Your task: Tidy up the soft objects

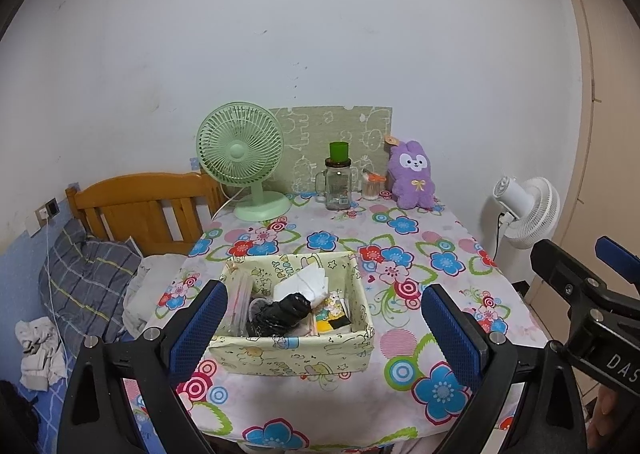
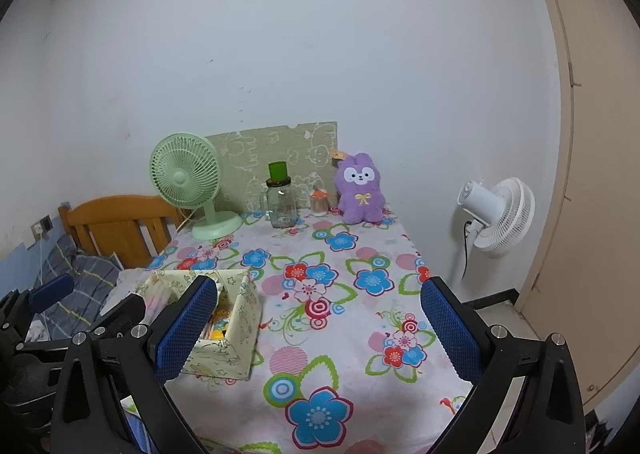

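A purple plush bunny (image 1: 413,176) sits upright at the table's far right against the wall; it also shows in the right wrist view (image 2: 361,189). A pale yellow fabric box (image 1: 292,350) near the table's front holds a black bag (image 1: 280,314), white paper and small items; it also shows in the right wrist view (image 2: 224,342). My left gripper (image 1: 324,330) is open and empty, its fingers either side of the box. My right gripper (image 2: 316,330) is open and empty over the tablecloth, right of the box.
The floral tablecloth (image 1: 408,254) covers the table. A green desk fan (image 1: 244,157), a glass jar with green cup (image 1: 338,181) and a toothpick holder (image 1: 372,185) stand at the back. A bed with pillow (image 1: 88,278) lies left. A white fan (image 1: 524,209) stands right.
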